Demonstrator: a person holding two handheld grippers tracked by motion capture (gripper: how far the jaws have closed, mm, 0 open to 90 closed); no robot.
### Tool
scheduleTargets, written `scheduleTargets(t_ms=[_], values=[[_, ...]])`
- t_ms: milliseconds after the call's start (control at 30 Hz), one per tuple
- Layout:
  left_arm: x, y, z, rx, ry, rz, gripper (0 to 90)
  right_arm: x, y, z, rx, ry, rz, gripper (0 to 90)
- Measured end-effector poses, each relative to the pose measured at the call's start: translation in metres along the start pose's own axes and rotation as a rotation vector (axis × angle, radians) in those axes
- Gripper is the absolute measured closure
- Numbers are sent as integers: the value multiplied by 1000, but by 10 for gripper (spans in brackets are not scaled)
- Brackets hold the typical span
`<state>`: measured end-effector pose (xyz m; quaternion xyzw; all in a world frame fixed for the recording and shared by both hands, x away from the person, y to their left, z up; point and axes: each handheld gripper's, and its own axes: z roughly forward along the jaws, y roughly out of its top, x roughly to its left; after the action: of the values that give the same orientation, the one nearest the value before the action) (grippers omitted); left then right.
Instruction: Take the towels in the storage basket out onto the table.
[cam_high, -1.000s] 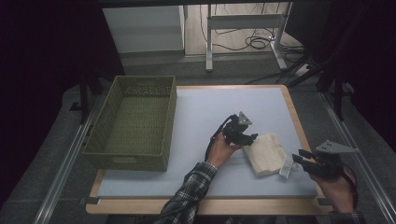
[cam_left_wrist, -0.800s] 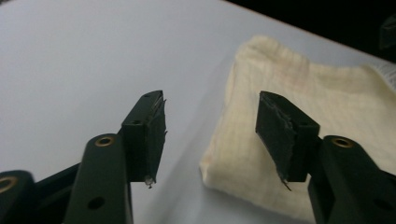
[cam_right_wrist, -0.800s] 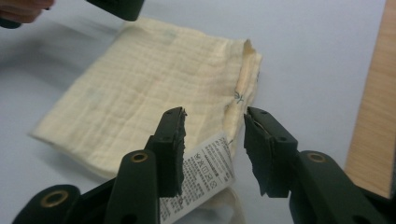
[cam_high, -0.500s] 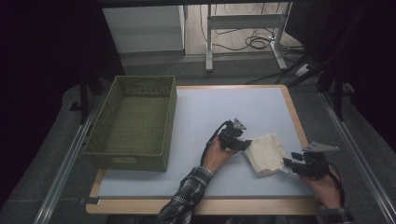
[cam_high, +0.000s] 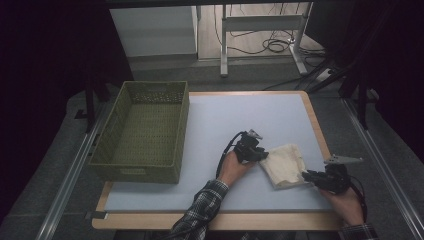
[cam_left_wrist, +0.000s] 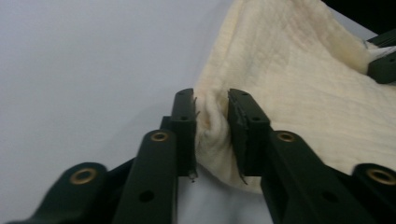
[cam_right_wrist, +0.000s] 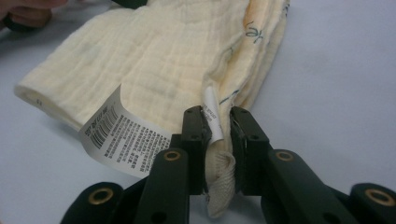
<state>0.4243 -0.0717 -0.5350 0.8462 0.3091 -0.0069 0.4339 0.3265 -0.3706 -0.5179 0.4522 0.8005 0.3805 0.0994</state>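
Observation:
A folded cream cloth lies on the pale blue table mat, toward its front right. My left gripper sits at the cloth's left corner; its jaws have just been closing and now pinch a bunched fold of the cloth. My right gripper is at the cloth's near right corner; its jaws have also just been closing and now clamp the cloth's hem together with a small white tag. A larger printed care label hangs from the cloth beside the right jaws.
A green woven basket stands empty on the left of the table. The wooden table edge runs along the right. A metal frame and cables are on the floor beyond the table.
Both hands have come down onto the cloth. The left gripper sank to the cloth's left corner and the right one slid in to its near right corner; both jaws closed on the fabric.

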Motion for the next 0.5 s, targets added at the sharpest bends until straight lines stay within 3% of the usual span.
scheduleTargets(t_ms=[100, 233, 500], values=[[-1, 0, 0, -5, 4, 16, 812, 0, 0, 0, 2, 11, 20, 817], [-3, 1, -6, -31, 39, 45, 837, 6, 5, -2, 19, 2, -11, 826], [1, 8, -32, -68, 82, 61, 831, 22, 16, -6, -26, 39, -52, 823]])
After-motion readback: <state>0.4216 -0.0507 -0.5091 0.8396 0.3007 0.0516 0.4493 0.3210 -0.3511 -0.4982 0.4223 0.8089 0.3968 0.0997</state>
